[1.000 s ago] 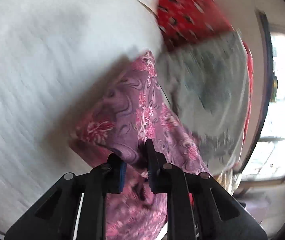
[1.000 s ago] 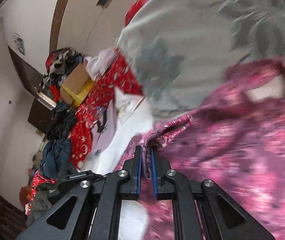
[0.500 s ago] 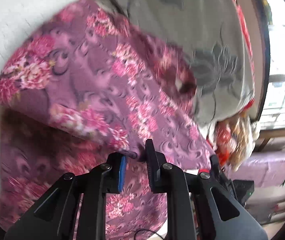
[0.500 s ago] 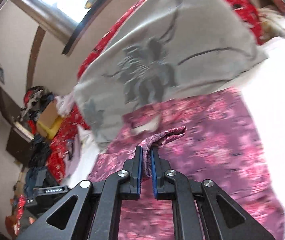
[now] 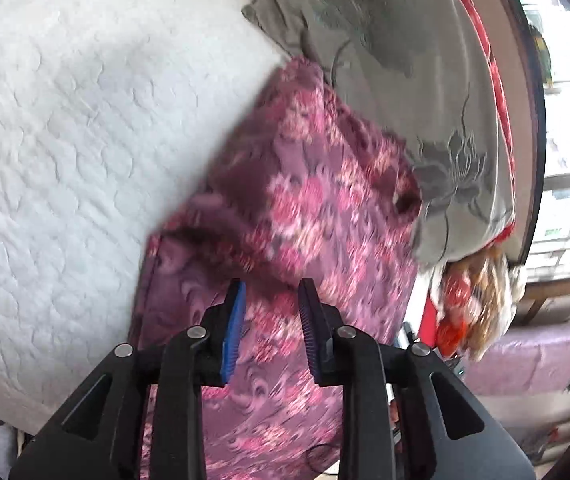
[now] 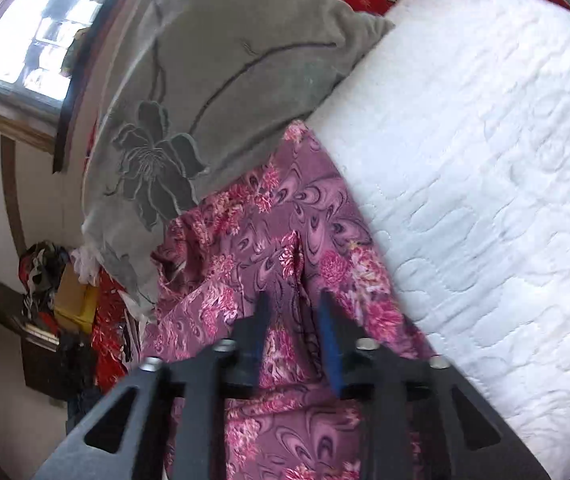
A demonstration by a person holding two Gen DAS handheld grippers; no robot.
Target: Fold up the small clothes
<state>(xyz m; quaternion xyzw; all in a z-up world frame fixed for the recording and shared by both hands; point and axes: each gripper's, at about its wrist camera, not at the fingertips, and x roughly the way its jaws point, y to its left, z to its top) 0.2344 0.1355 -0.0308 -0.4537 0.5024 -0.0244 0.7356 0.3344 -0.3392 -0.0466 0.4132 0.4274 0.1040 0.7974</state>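
Note:
A purple garment with pink flowers (image 5: 305, 208) lies on the white quilted bed (image 5: 65, 140), folded over itself, its far edge against a grey pillow (image 5: 405, 60). My left gripper (image 5: 271, 296) is open and empty just above the garment's near part. In the right wrist view the same garment (image 6: 277, 240) lies between the pillow (image 6: 205, 100) and the bed (image 6: 485, 160). My right gripper (image 6: 293, 304) is open and empty over a raised crease in the cloth.
Red patterned fabric (image 5: 497, 80) lies behind the pillow along the window side. A crumpled red and tan bundle (image 5: 473, 300) sits past the bed's edge. In the right wrist view, piled clothes and a yellow box (image 6: 73, 300) stand beside the bed.
Both grippers were shut on the garment and carried its edge over. Now both have opened and let go, and the garment lies folded on the bed.

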